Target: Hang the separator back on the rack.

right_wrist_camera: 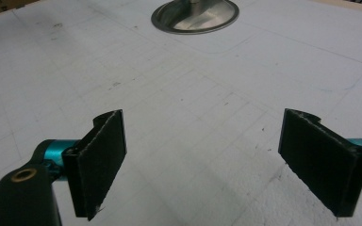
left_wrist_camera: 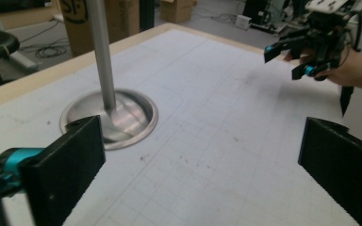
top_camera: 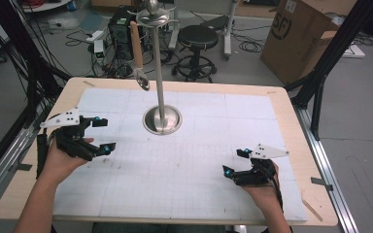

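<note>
On table (top_camera: 291, 104): one metal stand (top_camera: 161, 119), two grippers, left gripper (top_camera: 101, 135), right gripper (top_camera: 236, 162); both fingers apart, empty.

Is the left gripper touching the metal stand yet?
Apart. In the left gripper view the left gripper has open, empty jaws, with bare mat between them and the stand; the high view shows the same gap.

Wooden table (top_camera: 291, 104), white gridded sheet (top_camera: 209, 145) on top, metal stand (top_camera: 161, 119) on sheet
</note>
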`<state>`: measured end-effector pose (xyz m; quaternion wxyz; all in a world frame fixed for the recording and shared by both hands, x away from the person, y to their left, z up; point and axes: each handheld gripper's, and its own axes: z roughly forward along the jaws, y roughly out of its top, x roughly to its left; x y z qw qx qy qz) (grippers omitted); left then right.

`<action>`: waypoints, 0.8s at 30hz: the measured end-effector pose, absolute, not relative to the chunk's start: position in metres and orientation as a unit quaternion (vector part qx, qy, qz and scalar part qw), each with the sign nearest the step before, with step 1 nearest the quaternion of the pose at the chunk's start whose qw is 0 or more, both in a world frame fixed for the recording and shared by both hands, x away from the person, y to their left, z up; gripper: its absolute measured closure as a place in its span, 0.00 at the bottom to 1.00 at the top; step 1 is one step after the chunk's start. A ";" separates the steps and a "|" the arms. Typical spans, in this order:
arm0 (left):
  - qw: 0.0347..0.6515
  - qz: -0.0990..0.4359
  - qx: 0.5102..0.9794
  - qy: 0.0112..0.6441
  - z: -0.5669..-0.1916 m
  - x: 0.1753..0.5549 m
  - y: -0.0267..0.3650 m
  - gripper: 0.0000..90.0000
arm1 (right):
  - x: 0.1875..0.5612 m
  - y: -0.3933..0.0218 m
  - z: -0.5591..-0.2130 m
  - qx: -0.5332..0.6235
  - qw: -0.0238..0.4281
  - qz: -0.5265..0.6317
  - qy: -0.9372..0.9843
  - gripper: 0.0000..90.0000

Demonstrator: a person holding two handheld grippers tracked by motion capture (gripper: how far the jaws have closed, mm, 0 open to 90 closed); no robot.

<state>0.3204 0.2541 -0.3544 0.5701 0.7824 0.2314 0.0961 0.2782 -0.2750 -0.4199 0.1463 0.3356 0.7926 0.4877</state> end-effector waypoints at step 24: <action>0.528 0.081 0.804 0.262 -0.399 0.314 0.249 0.02 | 0.283 -0.273 -0.421 0.335 0.145 0.485 0.794 0.16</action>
